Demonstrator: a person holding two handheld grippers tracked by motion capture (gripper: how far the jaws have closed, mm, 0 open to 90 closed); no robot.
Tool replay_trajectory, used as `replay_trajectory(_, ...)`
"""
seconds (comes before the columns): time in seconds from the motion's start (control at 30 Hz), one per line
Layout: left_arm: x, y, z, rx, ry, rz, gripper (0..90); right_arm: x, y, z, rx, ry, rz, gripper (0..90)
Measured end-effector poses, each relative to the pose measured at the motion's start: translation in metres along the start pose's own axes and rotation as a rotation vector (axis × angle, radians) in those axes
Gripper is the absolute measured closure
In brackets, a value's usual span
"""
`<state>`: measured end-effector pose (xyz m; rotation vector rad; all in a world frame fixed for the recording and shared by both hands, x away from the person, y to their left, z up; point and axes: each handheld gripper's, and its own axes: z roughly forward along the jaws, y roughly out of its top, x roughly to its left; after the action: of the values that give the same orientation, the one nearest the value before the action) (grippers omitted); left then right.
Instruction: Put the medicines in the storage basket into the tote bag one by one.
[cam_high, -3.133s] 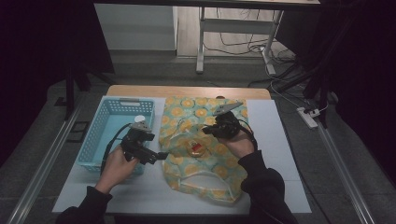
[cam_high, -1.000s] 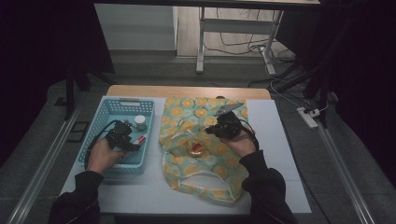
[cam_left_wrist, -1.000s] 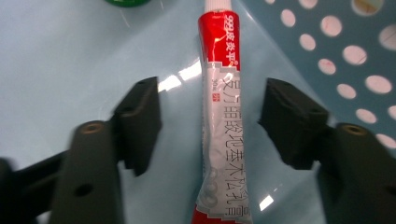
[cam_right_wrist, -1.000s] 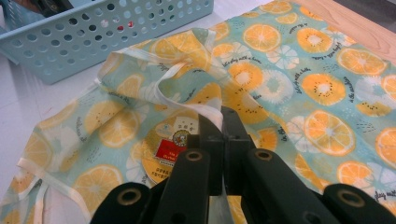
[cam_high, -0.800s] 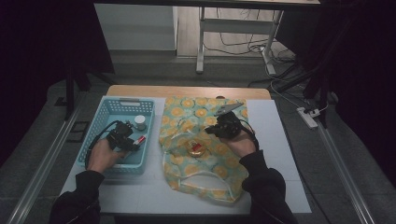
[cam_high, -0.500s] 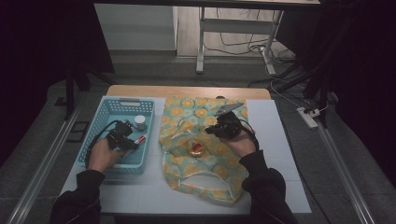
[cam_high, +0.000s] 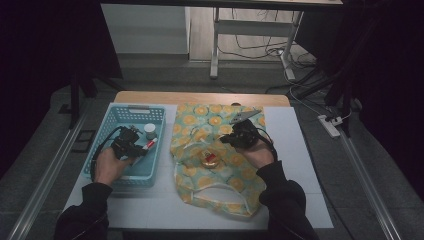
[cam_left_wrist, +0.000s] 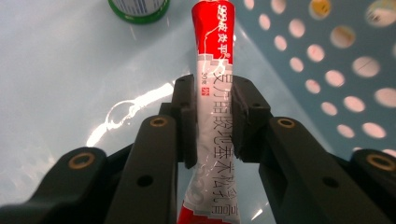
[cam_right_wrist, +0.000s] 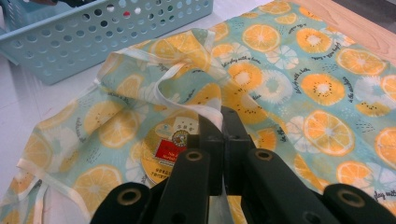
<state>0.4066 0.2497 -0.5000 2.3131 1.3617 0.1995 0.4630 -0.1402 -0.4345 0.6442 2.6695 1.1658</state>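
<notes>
In the blue basket (cam_high: 134, 108), my left gripper (cam_high: 134, 146) is shut on a red and white tube (cam_left_wrist: 212, 93). Its jaws have just been closing, and the pads now press the tube's (cam_high: 149, 145) sides. The tube lies on the basket floor. On the table lies a cloth bag (cam_high: 215, 125) with a citrus print. My right gripper (cam_right_wrist: 223, 121) is shut on the bag's white-trimmed edge (cam_right_wrist: 187, 100) and holds the mouth up. A round gold tin (cam_right_wrist: 163, 149) with a red label lies in the opening. The high view shows that gripper (cam_high: 231, 139) over the bag's middle.
A small bottle with a green rim (cam_left_wrist: 139, 7) stands in the basket beyond the tube, white-capped in the high view (cam_high: 149, 131). The basket's perforated wall (cam_right_wrist: 116, 32) stands just left of the bag. A white mat (cam_high: 295, 150) covers the table.
My left gripper has moved from the table's front left into the basket and closed on the tube. The right hand has stayed on the bag.
</notes>
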Motion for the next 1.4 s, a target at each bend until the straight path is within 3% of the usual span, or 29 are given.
replay_trajectory(0.23,0.005,-0.001,-0.011,-0.072,-0.051,-0.038,73.6,-0.001,0.000,-0.001,-0.004,-0.003,-0.001,89.9)
replay_trajectory(0.73,0.001,-0.003,-0.039,-0.157,-0.084,-0.045,73.6,-0.001,0.000,-0.001,-0.008,-0.004,-0.002,89.9)
replay_trajectory(1.0,-0.012,0.000,-0.054,-0.201,-0.080,0.004,73.6,-0.001,0.000,-0.002,-0.010,-0.005,-0.003,89.9)
replay_trajectory(1.4,-0.036,0.008,-0.066,-0.214,-0.101,0.063,73.5,-0.001,0.000,-0.002,-0.012,-0.005,-0.002,89.9)
